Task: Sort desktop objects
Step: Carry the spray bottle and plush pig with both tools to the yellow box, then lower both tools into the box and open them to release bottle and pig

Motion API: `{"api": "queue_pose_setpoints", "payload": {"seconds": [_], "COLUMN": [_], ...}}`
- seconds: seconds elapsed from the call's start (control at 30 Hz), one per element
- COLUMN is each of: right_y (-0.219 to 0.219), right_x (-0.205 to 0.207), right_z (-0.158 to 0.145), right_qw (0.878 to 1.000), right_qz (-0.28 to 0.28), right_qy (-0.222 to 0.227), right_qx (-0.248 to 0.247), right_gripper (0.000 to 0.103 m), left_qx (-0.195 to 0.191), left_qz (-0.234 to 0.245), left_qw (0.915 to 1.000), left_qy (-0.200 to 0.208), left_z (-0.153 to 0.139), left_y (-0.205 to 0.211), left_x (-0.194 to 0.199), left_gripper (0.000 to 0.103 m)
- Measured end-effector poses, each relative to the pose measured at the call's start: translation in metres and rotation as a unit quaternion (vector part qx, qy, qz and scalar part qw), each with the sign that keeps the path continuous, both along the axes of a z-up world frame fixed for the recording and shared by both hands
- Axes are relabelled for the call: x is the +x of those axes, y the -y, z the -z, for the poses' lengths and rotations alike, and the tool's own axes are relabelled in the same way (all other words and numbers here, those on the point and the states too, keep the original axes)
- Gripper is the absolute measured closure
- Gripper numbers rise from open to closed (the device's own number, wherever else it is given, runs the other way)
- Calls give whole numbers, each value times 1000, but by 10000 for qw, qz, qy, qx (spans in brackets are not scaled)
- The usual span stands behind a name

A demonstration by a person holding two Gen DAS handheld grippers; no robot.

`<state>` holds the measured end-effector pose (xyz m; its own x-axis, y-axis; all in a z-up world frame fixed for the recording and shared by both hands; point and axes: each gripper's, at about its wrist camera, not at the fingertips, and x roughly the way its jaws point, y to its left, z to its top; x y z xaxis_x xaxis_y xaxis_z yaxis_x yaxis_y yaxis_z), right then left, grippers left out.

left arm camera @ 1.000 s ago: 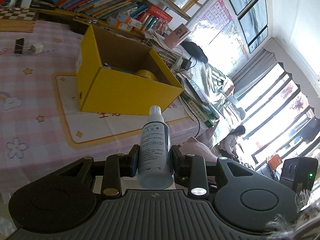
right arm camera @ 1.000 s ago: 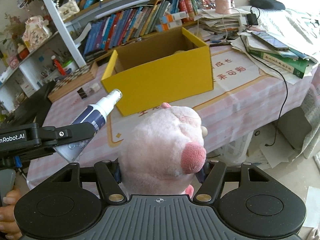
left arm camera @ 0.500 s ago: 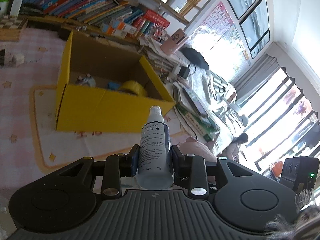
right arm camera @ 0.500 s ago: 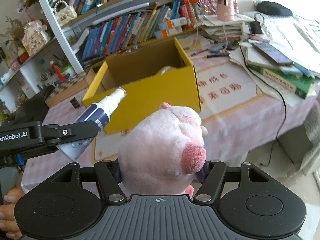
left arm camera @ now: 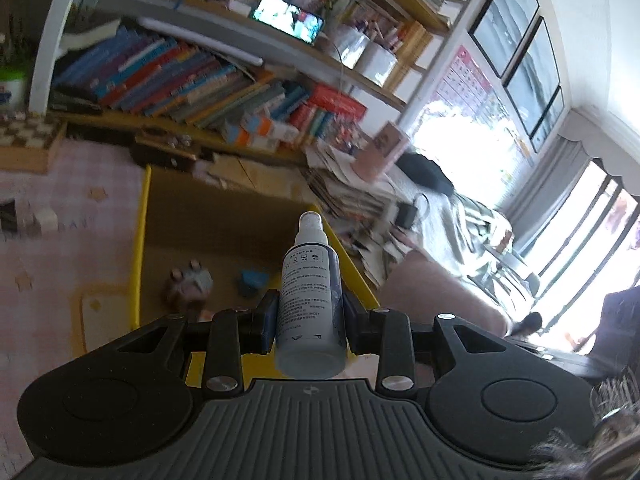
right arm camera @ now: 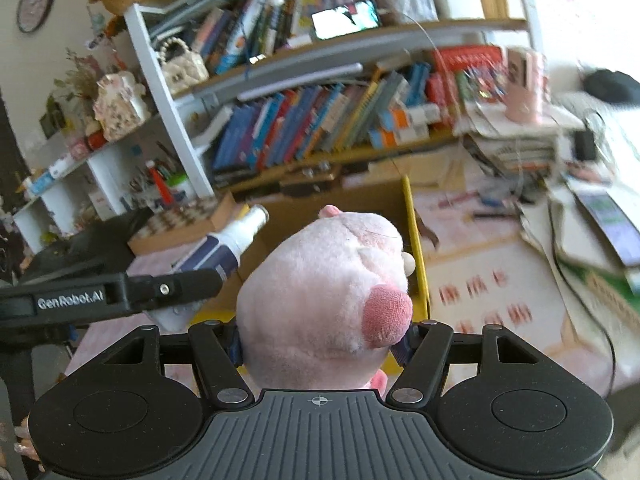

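Observation:
My left gripper (left arm camera: pixel 309 312) is shut on a white and dark-blue spray bottle (left arm camera: pixel 310 296), nozzle pointing forward, held over the front edge of the open yellow cardboard box (left arm camera: pixel 138 248). The bottle also shows in the right wrist view (right arm camera: pixel 224 248). My right gripper (right arm camera: pixel 320 344) is shut on a pink plush pig (right arm camera: pixel 324 296), held just above the box's right wall (right arm camera: pixel 414 248). The plush hides most of the box in that view. Inside the box lie a small figurine (left arm camera: pixel 188 284) and a blue object (left arm camera: pixel 252 280).
The box stands on a pink checked tablecloth (left arm camera: pixel 60 248). A bookshelf full of books (left arm camera: pixel 192 76) rises behind it. Stacked papers and books (right arm camera: pixel 520 148) lie to the right, with a cable (right arm camera: pixel 576 292) over the table edge. A chessboard box (right arm camera: pixel 188 220) lies at left.
Both grippers have moved forward and higher toward the yellow box. It now lies right below them, and I look down into it. Both holds are unchanged.

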<state>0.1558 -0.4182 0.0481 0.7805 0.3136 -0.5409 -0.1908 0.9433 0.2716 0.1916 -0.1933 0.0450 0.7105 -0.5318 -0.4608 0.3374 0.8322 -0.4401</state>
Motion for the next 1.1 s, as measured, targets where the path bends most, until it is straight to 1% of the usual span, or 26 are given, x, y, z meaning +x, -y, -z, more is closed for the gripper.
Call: {"api": "queue_pose_setpoints", "payload": {"seconds": [0.1, 0.23, 0.4, 0.6, 0.7, 0.8, 0.87, 0.93, 1.1], "right_y": [2, 4, 3, -4, -13, -23, -28, -33, -46], "right_x": [22, 52, 92, 129, 145, 162, 173, 183, 202], "right_z": [-4, -3, 5, 21, 30, 40, 47, 54, 63], "right_qw": [9998, 9994, 9989, 9970, 9943, 9892, 9847, 9802, 9702], "right_qz": [-127, -268, -435, -700, -891, -1106, -1237, -1357, -1637], "right_qy": [153, 182, 82, -229, -433, -680, -867, -1031, -1400], "right_qx": [-63, -89, -147, -223, -389, -677, -867, -1005, -1111], "right_gripper": [37, 37, 37, 37, 37, 37, 37, 37, 37], "left_qx": [116, 342, 995, 1579, 1721, 1883, 1812, 1834, 1737], "left_qz": [-144, -343, -375, -370, -352, -289, -327, -333, -374], "left_qw": [9998, 9987, 9942, 9868, 9844, 9815, 9826, 9821, 9831], "left_qy": [89, 161, 146, -22, -120, -200, -257, -285, -435], "left_z": [-3, 2, 23, 51, 60, 68, 69, 70, 73], "left_y": [3, 12, 30, 43, 47, 51, 50, 51, 51], "left_x": [17, 39, 62, 76, 78, 79, 80, 81, 83], "left_gripper": [72, 72, 72, 72, 72, 72, 72, 72, 72]}}
